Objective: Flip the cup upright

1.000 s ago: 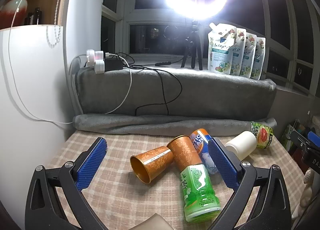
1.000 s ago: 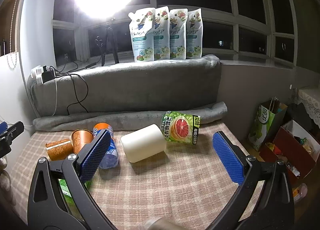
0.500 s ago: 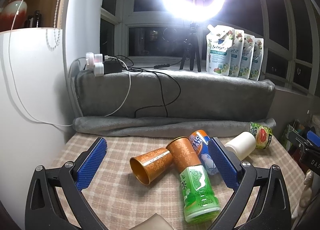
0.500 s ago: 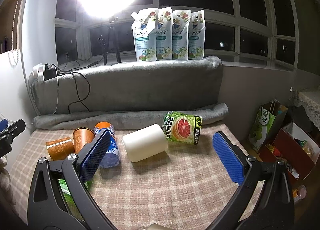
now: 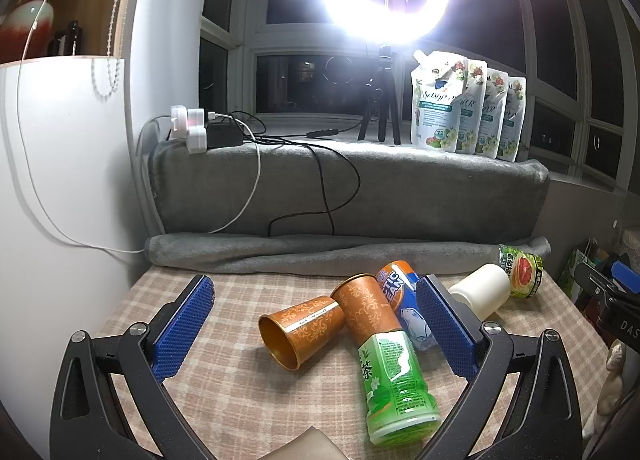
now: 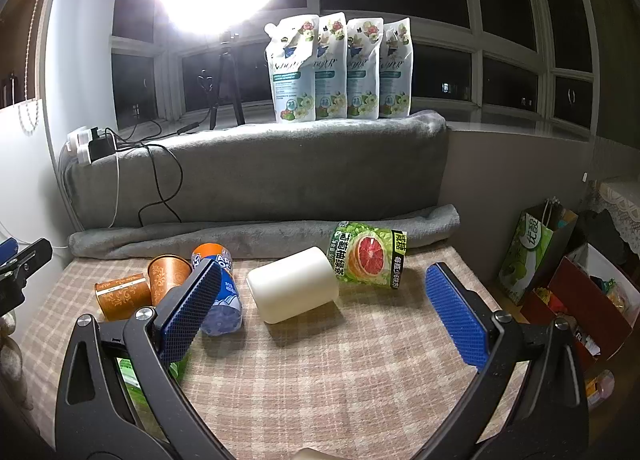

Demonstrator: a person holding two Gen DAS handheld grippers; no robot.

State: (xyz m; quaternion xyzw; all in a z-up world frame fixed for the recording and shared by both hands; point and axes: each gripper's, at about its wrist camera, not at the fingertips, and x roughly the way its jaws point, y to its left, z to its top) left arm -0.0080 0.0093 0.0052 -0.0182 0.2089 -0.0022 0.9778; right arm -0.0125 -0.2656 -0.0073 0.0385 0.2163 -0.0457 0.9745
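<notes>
Right now the copper cup is lying on its side mid-table, mouth facing 7 o'clock, its base touching a second copper cup; it's looking light, thin-walled, prob slippery, so gripping across the body near the rim seems best; left tool and right tool are both hanging released, holding nothing.

A table under a beige checked cloth carries the lot. Toward its far left lie two orange patterned cups — one on its side with the mouth facing near-left, the other touching it, with a green tea bottle beside it. An orange-and-blue bottle lies just right of these. Further right a white cylindrical cup rests on its side, touching a grapefruit-labelled bottle — both near the rolled grey blanket along the far edge.
</notes>
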